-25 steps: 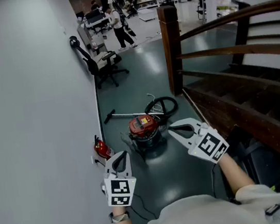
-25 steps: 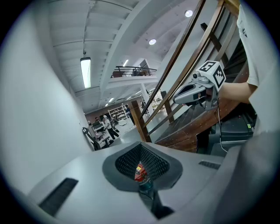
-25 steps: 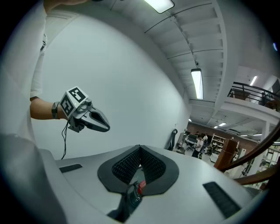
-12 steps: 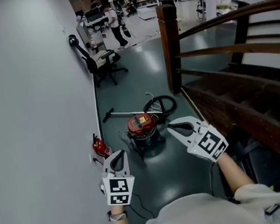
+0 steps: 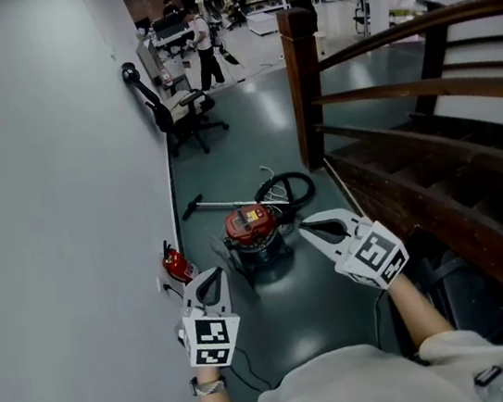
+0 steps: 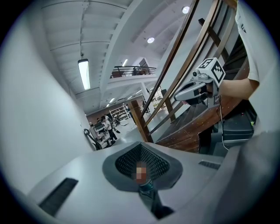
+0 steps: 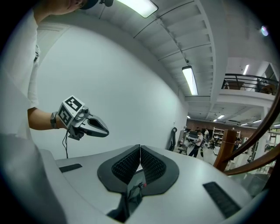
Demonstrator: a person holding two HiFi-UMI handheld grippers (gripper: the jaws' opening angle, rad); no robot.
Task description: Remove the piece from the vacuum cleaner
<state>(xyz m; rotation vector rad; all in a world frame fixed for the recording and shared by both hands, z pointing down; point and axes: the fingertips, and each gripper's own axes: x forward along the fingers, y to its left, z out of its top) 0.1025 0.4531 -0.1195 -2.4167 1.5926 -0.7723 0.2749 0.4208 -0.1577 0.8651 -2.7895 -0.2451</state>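
A red-topped canister vacuum cleaner [image 5: 254,230] stands on the dark floor ahead, with its black hose [image 5: 293,187] coiled behind it and its wand [image 5: 222,204] lying to the left. My left gripper [image 5: 212,278] is held up left of the vacuum and my right gripper [image 5: 311,229] right of it; both are well short of it. Each is shut with nothing between its jaws. The left gripper view looks past its shut jaws at the right gripper [image 6: 194,91]. The right gripper view looks past its own at the left gripper [image 7: 87,124].
A grey wall [image 5: 49,226] runs along the left, with a red fire extinguisher [image 5: 180,268] at its foot. A black office chair [image 5: 179,114] stands farther along it. A wooden post [image 5: 306,84] and stair railing [image 5: 428,131] close the right side. A person [image 5: 202,41] walks far off.
Both grippers stay shut and have drifted slightly left and down in the head view. The vacuum cleaner has not been touched. The far person has walked a little.
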